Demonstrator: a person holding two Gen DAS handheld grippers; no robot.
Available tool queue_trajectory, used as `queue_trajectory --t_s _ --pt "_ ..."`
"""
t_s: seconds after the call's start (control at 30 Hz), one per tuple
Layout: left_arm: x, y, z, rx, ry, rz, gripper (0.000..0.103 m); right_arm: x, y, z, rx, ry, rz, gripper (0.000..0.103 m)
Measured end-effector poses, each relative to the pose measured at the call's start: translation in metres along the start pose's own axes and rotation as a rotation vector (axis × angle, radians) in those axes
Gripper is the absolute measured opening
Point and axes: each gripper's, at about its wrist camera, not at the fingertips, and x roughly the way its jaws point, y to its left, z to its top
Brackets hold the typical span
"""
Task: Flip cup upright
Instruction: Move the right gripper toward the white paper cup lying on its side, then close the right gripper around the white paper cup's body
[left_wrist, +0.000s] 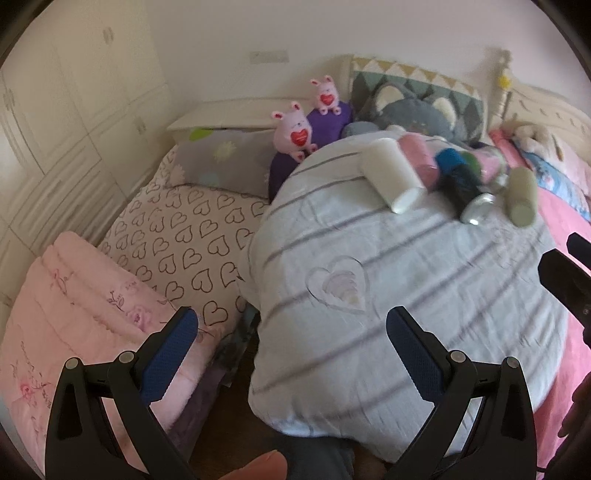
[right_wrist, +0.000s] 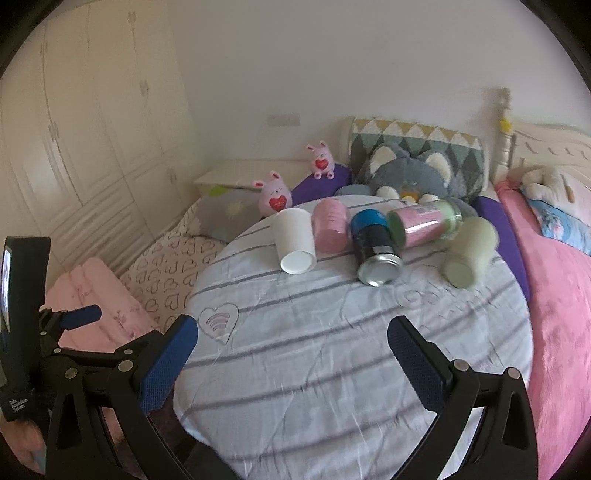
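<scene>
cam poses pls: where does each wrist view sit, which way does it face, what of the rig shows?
Left wrist: on the left claw, open, facing the striped round cushion from its near left; a fingertip shows.
Right wrist: on the right claw, open, facing the same cushion head-on; the left claw appears at far left.
Shared: white cup, black can, green cup, all lying down.

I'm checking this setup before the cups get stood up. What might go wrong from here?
1. The white cup, pink cup, blue-and-black can, labelled jar and green cup lie packed side by side, so lifting one may roll its neighbours.
2. They rest on a soft, wrinkled striped cover; an upright cup may topple.
3. Both the left gripper and right gripper are open and far back, so a long reach is needed.
</scene>
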Motion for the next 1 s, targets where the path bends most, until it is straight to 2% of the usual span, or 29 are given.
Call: queue_trajectory --t_s 0.27,0.4,0.53,0.67,0.77,0.83,0.87,1.0 --pt "0.066 0.019 0.034 -0.053 0.051 0.051 0.103 0.108 0.004 0.041 -0.052 0.133 0.018 0.103" --pt "0.088 0.025 0.043 -0.068 0.065 0.054 0.103 0.160 0.002 0.056 -0.060 0.219 0.026 0.103" --pt "0.100 0.025 0.044 -0.064 0.081 0.043 0.103 0.191 -0.003 0.059 -0.034 0.274 0.030 0.103" --pt "0.111 0.027 0.042 -0.054 0.100 0.025 0.103 0.208 -0.002 0.062 -0.021 0.289 0.011 0.103" --pt "0.113 0.027 0.039 -0.051 0.112 0.020 0.103 0.220 -0.002 0.064 0.003 0.311 0.028 0.093" --pt "0.112 0.028 0.036 -0.047 0.112 0.019 0.103 0.226 0.000 0.065 -0.006 0.315 0.005 0.067" --pt "0.110 0.029 0.035 -0.048 0.110 0.021 0.103 0.230 0.001 0.066 -0.011 0.319 0.000 0.063" --pt "0.101 0.036 0.028 -0.062 0.104 0.033 0.103 0.226 0.000 0.062 0.011 0.319 0.027 0.063"
